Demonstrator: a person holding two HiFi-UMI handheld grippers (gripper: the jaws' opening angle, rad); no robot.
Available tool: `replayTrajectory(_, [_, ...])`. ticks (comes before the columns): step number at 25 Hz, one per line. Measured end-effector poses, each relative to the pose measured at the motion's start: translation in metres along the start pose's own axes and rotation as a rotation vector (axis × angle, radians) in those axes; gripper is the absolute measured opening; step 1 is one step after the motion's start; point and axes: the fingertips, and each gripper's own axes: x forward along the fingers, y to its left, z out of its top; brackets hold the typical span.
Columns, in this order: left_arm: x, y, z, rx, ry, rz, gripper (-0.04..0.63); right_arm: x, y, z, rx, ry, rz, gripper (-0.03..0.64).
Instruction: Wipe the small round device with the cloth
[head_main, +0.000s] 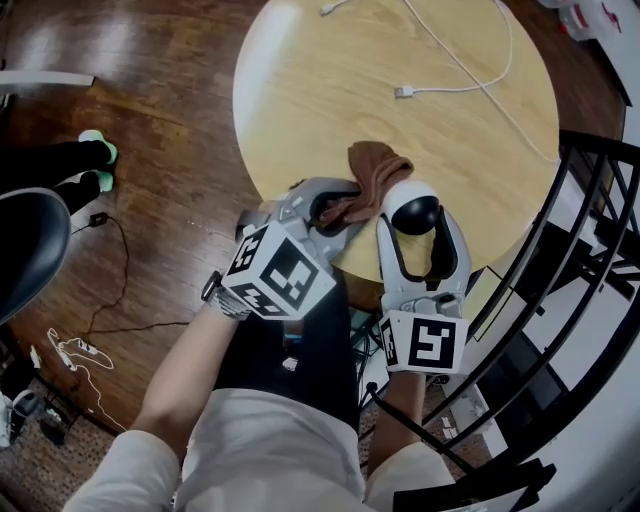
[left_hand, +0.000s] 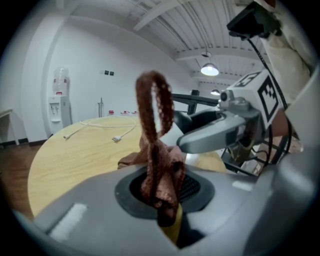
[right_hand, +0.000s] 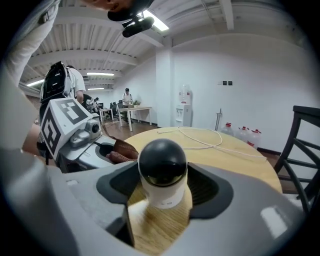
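The brown cloth (left_hand: 160, 165) is clamped in the left gripper (left_hand: 162, 194) and stands up from its jaws — the small round device (right_hand: 162, 167) is gripped between the right gripper's (right_hand: 167, 189) pads.

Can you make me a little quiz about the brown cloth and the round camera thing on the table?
1. True or false: the left tool has the brown cloth pinched in its jaws.
2. Pick one: what stands between the jaws of the right tool? A) a white cable B) the small round device C) a water bottle
3. In your own words: what is the small round device standing on?

Key: 1 true. 2 B. 3 the round wooden table.
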Motion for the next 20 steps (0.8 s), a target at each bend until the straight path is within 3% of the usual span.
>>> replayTrajectory(3, [-0.003, 0.006, 0.006, -0.041, -0.026, 0.015, 0.072, -0.002, -0.001, -0.004, 0.036, 0.023, -0.074, 0.297])
replayTrajectory(5, [-0.007, 0.014, 0.018, -0.066, -0.071, 0.024, 0.072, -0.003, 0.001, -0.002, 0.032, 0.026, -0.077, 0.293])
replayTrajectory(8, [-0.013, 0.021, 0.032, -0.085, -0.12, 0.021, 0.072, -0.005, 0.008, 0.007, -0.019, -0.01, 0.055, 0.295])
replayTrajectory(13, [-0.024, 0.032, 0.054, -0.107, -0.198, 0.02, 0.072, -0.004, 0.003, 0.001, -0.25, -0.012, 0.313, 0.31])
replayTrajectory(18, [-0.018, 0.032, 0.05, -0.099, -0.179, 0.008, 0.072, 0.01, 0.012, -0.006, -0.357, 0.006, 0.53, 0.371])
replayTrajectory(20, [-0.017, 0.03, 0.05, -0.096, -0.178, 0.001, 0.072, 0.018, 0.013, -0.014, -0.39, 0.034, 0.564, 0.373])
